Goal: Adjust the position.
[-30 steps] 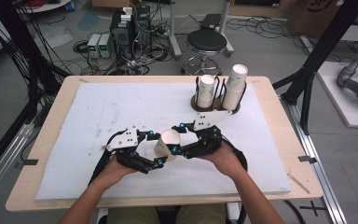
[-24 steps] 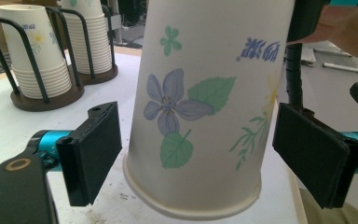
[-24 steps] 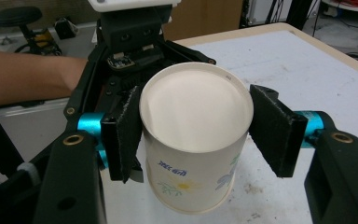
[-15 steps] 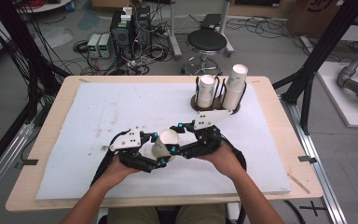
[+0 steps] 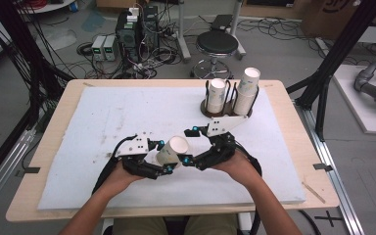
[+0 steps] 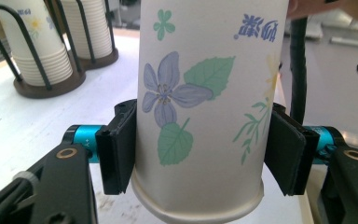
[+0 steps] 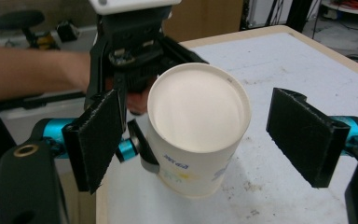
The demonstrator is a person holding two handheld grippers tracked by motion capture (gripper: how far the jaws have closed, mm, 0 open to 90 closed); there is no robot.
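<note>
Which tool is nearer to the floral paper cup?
Left. The left tool grips the floral paper cup near its rim; the right tool stands open around its base, pads apart from it.

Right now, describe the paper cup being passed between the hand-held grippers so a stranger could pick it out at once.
On the white mat covering the wooden table, look at the near edge, between the person's two hands. There a single paper cup sits clamped, upside down, in the left hand-held gripper. Unlike the cups stacked in the wire rack at the far side, it stands alone, printed with a purple flower and green leaves.
</note>
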